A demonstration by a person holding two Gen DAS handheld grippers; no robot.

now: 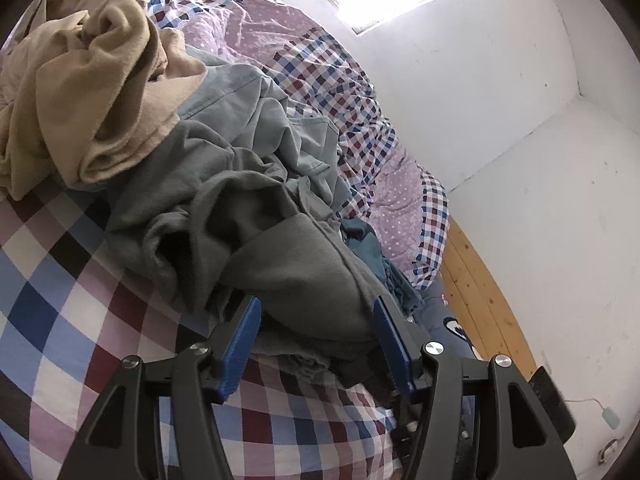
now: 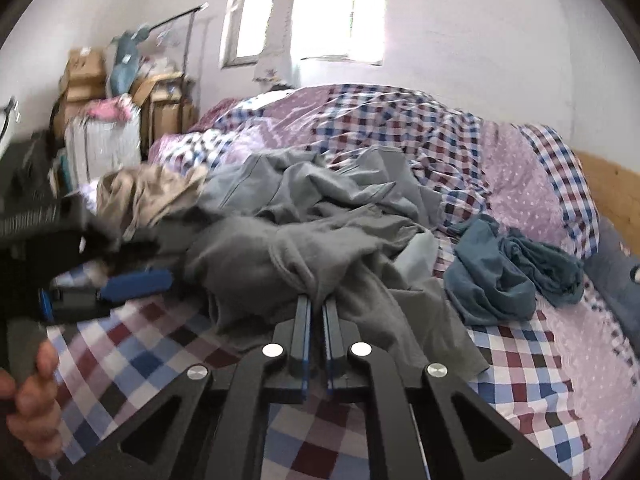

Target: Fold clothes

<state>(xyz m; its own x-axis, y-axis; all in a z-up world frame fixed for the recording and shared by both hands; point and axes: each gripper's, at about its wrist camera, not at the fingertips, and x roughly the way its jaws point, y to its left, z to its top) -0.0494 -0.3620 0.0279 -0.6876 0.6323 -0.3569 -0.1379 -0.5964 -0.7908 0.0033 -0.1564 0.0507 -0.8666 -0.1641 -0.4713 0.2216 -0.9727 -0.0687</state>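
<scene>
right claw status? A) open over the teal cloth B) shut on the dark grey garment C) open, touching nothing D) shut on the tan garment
B: in the right wrist view the right claw has its fingers nearly together with a fold of the dark grey garment pinched between them; the teal cloth and tan garment lie apart from it.

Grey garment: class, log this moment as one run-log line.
stage: gathering | right tongs: shut on grey garment | left tongs: open, straddling its fold | teal garment: untouched | surface: checked bedsheet
</scene>
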